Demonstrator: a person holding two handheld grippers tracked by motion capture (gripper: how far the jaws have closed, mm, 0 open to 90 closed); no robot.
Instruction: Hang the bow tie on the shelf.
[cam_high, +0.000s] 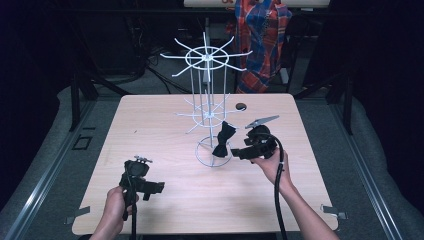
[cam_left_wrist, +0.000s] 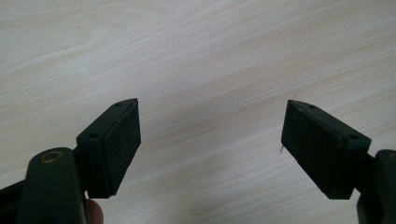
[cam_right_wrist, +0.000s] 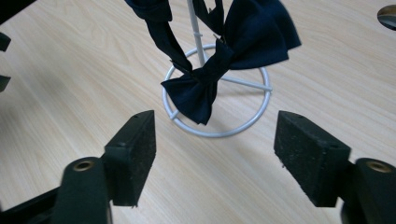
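Observation:
A white wire rack (cam_high: 206, 85) with two tiers of spoked hooks stands on the wooden table (cam_high: 150, 125), its ring base (cam_right_wrist: 215, 133) near the middle. A dark navy bow tie (cam_high: 222, 140) hangs from the lower tier over the ring base, and in the right gripper view the bow tie (cam_right_wrist: 224, 60) dangles just beyond the jaws. My right gripper (cam_high: 239, 153) is open just right of it, jaws wide apart with nothing between them (cam_right_wrist: 215, 154). My left gripper (cam_high: 159, 189) is open over bare table at the front left (cam_left_wrist: 210, 140).
A round dark hole (cam_high: 241, 106) sits in the table behind the rack. A plaid cloth (cam_high: 262, 35) hangs beyond the far edge. Dark frames and cables stand behind the table, and metal clamps (cam_high: 334, 210) grip its front corners.

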